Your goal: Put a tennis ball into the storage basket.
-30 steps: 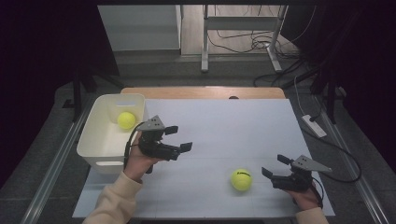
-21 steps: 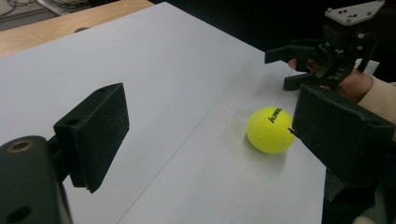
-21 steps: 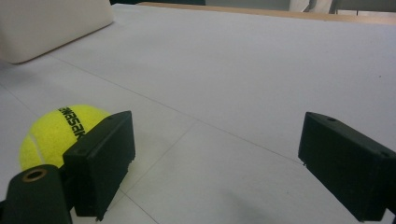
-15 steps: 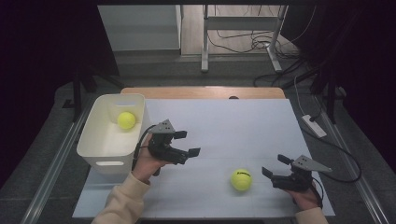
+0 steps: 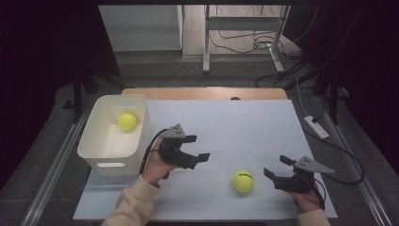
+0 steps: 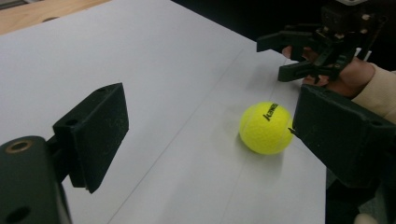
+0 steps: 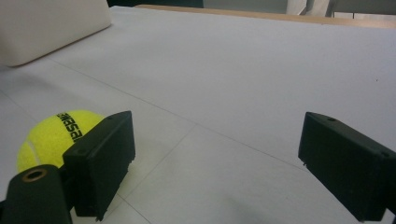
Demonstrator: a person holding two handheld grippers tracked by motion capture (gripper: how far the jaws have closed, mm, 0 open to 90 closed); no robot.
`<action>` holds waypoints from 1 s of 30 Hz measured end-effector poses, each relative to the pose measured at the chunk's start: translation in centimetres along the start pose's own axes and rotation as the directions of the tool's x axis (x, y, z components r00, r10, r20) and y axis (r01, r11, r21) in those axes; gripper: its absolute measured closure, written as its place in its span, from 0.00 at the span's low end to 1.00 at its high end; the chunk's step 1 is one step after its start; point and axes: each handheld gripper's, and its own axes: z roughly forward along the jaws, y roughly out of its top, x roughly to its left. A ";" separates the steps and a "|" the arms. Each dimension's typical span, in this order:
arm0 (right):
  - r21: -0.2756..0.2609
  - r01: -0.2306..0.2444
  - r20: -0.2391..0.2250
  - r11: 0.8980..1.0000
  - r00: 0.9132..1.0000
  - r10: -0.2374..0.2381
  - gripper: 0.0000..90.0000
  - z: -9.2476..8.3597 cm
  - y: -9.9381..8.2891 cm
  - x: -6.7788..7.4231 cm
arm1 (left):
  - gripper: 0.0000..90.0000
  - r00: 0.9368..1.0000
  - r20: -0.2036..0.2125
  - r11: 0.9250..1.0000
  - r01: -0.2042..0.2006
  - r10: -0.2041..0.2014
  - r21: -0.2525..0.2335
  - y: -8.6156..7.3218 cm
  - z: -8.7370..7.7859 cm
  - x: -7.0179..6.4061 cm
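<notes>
A yellow tennis ball (image 5: pixel 243 181) lies on the white table sheet near the front, between my two grippers. My left gripper (image 5: pixel 197 147) hovers to its left, just right of the bin, jaws open and empty. In the left gripper view the ball (image 6: pixel 266 127) sits ahead, close to the right jaw, with the gripper (image 6: pixel 212 121) wide open. My right gripper (image 5: pixel 276 166) rests right of the ball, open with nothing in it. From the right gripper view the ball (image 7: pixel 51 137) lies behind the left jaw of that gripper (image 7: pixel 219 154). A second tennis ball (image 5: pixel 127 121) lies in the bin.
A white plastic bin (image 5: pixel 113 155) stands at the table's left side, and its corner (image 7: pixel 46 28) shows far off. The other hand's gripper (image 6: pixel 299 53) is seen beyond the ball. A power strip (image 5: pixel 316 127) and cables lie off the table's right edge.
My left gripper has moved right and down, away from the bin and toward the ball on the table. The right gripper and both balls have stayed where they were.
</notes>
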 end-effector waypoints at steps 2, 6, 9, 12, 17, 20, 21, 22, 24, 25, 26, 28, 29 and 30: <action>-0.001 -0.001 0.001 1.000 1.000 0.001 0.12 0.0 0.0 0.0 | 0.13 1.000 0.003 1.000 -0.006 0.006 0.001 0.0 0.3 -0.1; 0.001 0.001 0.001 1.000 1.000 -0.001 0.12 0.0 0.0 0.0 | 0.13 1.000 0.000 1.000 -0.013 0.013 0.018 -0.1 0.8 -0.2; 0.002 0.002 0.001 1.000 1.000 -0.002 0.12 0.0 0.0 0.0 | 0.13 1.000 0.010 1.000 -0.014 0.014 0.023 -0.2 1.4 -0.5; 0.000 -0.002 -0.002 1.000 1.000 0.002 0.12 -0.1 -0.1 0.0 | 0.13 1.000 0.017 0.999 -0.016 0.015 0.031 -0.2 1.8 -0.7; -0.004 -0.005 -0.001 1.000 1.000 0.005 0.12 -0.2 -0.1 -0.1 | 0.13 0.999 0.025 0.998 -0.024 0.022 0.054 -0.4 2.7 -1.0; -0.005 -0.003 0.001 1.000 1.000 0.003 0.12 -0.2 -0.1 -0.1 | 0.13 0.999 0.032 0.998 -0.025 0.023 0.066 -0.5 3.0 -1.1; -0.004 -0.002 0.000 1.000 1.000 0.002 0.12 -0.2 -0.1 -0.1 | 0.13 0.999 0.033 0.997 -0.028 0.026 0.068 -0.5 3.2 -1.1; -0.006 0.001 0.001 1.000 1.000 -0.001 0.12 -0.2 0.0 -0.1 | 0.13 0.999 0.036 0.997 -0.028 0.025 0.072 -0.6 3.4 -1.1; -0.007 -0.002 0.003 1.000 1.000 0.002 0.12 -0.2 0.0 -0.1 | 0.13 0.999 0.039 0.997 -0.029 0.026 0.076 -0.6 3.6 -1.2; -0.008 -0.004 0.003 1.000 1.000 0.004 0.12 -0.2 0.1 -0.1 | 0.13 0.999 0.040 0.997 -0.029 0.026 0.076 -0.6 3.7 -1.2; -0.007 -0.004 0.003 1.000 1.000 0.004 0.12 -0.2 0.1 -0.1 | 0.13 0.999 0.042 0.997 -0.028 0.025 0.078 -0.6 3.9 -1.2; -0.010 -0.003 0.002 1.000 1.000 0.003 0.12 -0.2 0.1 -0.1 | 0.13 0.999 0.047 0.996 -0.032 0.028 0.085 -0.7 4.2 -1.3; -0.011 -0.002 0.003 1.000 1.000 0.002 0.12 -0.2 0.2 -0.1 | 0.13 0.998 0.050 0.995 -0.036 0.032 0.090 -0.7 4.4 -1.5; -0.016 -0.003 0.004 1.000 1.000 0.003 0.12 -0.2 0.2 0.0 | 0.13 0.998 0.053 0.995 -0.038 0.033 0.092 -0.7 4.5 -1.5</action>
